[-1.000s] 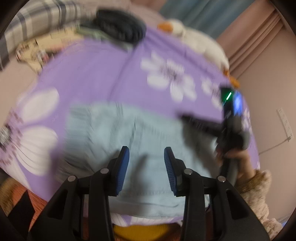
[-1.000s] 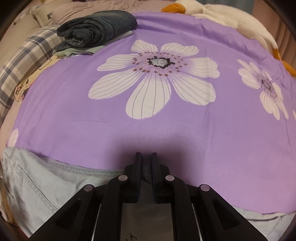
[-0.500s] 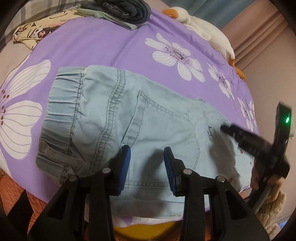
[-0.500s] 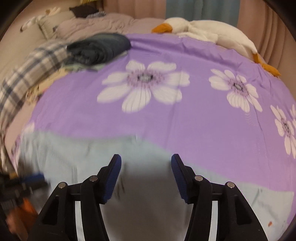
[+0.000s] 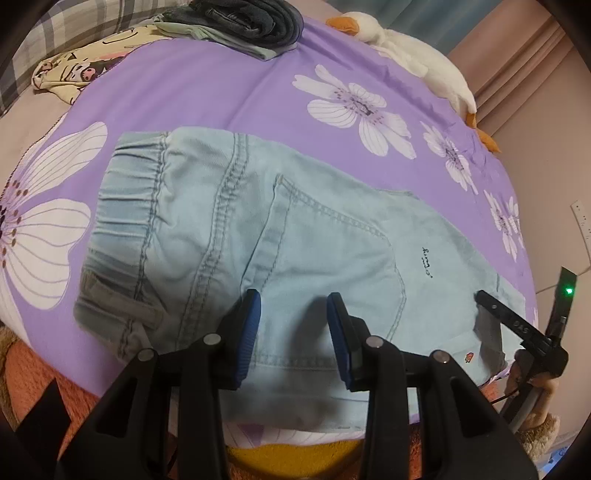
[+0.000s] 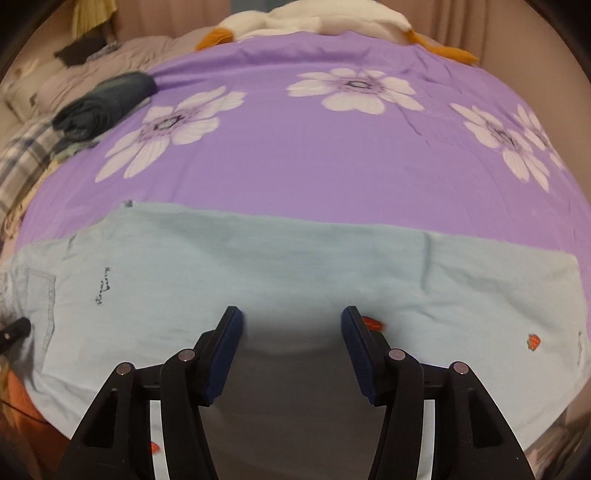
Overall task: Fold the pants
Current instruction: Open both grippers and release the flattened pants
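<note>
left hand-held gripper (image 5: pixel 291 332): jaws were parted with nothing pinched between them, hanging just over the near edge of the pants by the back pocket. looked to me like it was parked there to catch that edge for a fold, but that's a guess

right hand-held gripper (image 6: pixel 291 347): also parted and empty, pads clear of the cloth, over the leg part. in the left wrist view you could see it off at the right end of the denim, so the two were spread along the garment, probably so each could take one end

pants (image 5: pixel 280 236): light blue denim, laid flat on the bed with the elastic waistband (image 5: pixel 125 206) at the left and the legs running off right. they looked already doubled lengthwise, one leg on top of the other, which would explain the neat long strip shape

strawberry patch (image 6: pixel 533 341): little red thing on the leg toward the cuff end, another one partly hidden by the right pad

bed sheet (image 6: pixel 295 155): purple with big white flowers, pulled fairly smooth, so a decent folding surface

folded clothes pile (image 5: pixel 243 22): dark jeans stacked at the far edge, well apart from the work, guessing that's the done pile

goose plush (image 5: pixel 406 51): lying along the far side, out of the way
</note>
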Available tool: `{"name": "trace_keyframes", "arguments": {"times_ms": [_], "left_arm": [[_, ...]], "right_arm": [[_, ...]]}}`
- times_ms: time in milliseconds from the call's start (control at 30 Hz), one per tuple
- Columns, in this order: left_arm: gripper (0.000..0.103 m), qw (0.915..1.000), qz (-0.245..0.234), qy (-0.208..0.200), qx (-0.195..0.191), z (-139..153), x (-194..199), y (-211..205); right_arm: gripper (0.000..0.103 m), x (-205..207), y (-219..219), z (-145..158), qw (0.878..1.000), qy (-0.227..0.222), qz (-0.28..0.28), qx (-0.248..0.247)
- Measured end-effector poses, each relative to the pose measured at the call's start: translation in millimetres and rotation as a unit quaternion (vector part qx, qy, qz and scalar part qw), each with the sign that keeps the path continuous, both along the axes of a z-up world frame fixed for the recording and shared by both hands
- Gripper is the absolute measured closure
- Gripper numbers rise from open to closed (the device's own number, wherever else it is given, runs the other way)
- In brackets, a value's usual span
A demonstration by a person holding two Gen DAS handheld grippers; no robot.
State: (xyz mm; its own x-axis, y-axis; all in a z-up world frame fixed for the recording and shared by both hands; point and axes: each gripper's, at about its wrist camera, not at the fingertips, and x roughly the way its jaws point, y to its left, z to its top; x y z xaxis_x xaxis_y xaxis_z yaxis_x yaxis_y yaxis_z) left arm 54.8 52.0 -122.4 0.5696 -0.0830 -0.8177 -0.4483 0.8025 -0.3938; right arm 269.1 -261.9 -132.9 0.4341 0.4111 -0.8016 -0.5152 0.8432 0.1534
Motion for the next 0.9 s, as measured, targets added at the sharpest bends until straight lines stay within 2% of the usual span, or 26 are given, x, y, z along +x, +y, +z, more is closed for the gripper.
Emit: {"name": "trace_keyframes", "arguments": {"times_ms": [167,267,400,433,500,533,567,600,667,800,900], "left_arm": [[0.066,0.9997,0.001,0.014,0.019,5.5,2.2,-9.3],[0.066,0.9997,-0.018,0.013,-0.006,5.9,8.2,-17.4],[0.063,0.9989,-0.044,0.010,0.008,13.5,21.0,-36.0],[0.060,0.9985,-0.052,0.008,0.012,16.1,25.3,-41.7],[0.047,0.9977,-0.066,0.002,0.016,20.1,32.2,-51.5],[0.044,0.9970,-0.075,-0.004,0.019,22.9,36.1,-57.3],[0.041,0.9964,-0.082,-0.009,0.021,24.8,39.3,-61.9],[0.038,0.9954,-0.091,-0.014,0.024,27.1,43.4,-68.7],[0.033,0.9941,-0.105,-0.019,0.022,28.1,50.1,-77.6],[0.027,0.9908,-0.132,-0.026,0.014,24.8,64.1,-94.1],[0.026,0.9881,-0.152,-0.016,0.011,17.1,75.0,-105.9]], "right_arm": [[0.048,-8.0,-24.4,11.7,0.999,-0.026,-0.045,0.003],[0.048,-7.1,-54.5,18.2,0.996,-0.032,-0.082,0.013],[0.048,-1.9,-99.0,20.4,0.989,-0.033,-0.141,0.027],[0.048,0.0,-112.6,20.2,0.986,-0.032,-0.161,0.031],[0.047,0.9,-135.7,20.0,0.980,-0.030,-0.192,0.042],[0.047,2.6,-148.9,19.4,0.976,-0.026,-0.208,0.052],[0.044,1.8,-160.0,18.2,0.973,-0.023,-0.221,0.062],[0.035,1.9,-172.7,16.6,0.969,-0.017,-0.237,0.072],[0.028,-1.3,-198.4,12.8,0.958,-0.010,-0.271,0.096],[0.028,-11.2,-237.2,3.2,0.937,-0.002,-0.326,0.127],[0.028,-14.7,-259.7,-7.4,0.921,0.004,-0.365,0.140]]}}
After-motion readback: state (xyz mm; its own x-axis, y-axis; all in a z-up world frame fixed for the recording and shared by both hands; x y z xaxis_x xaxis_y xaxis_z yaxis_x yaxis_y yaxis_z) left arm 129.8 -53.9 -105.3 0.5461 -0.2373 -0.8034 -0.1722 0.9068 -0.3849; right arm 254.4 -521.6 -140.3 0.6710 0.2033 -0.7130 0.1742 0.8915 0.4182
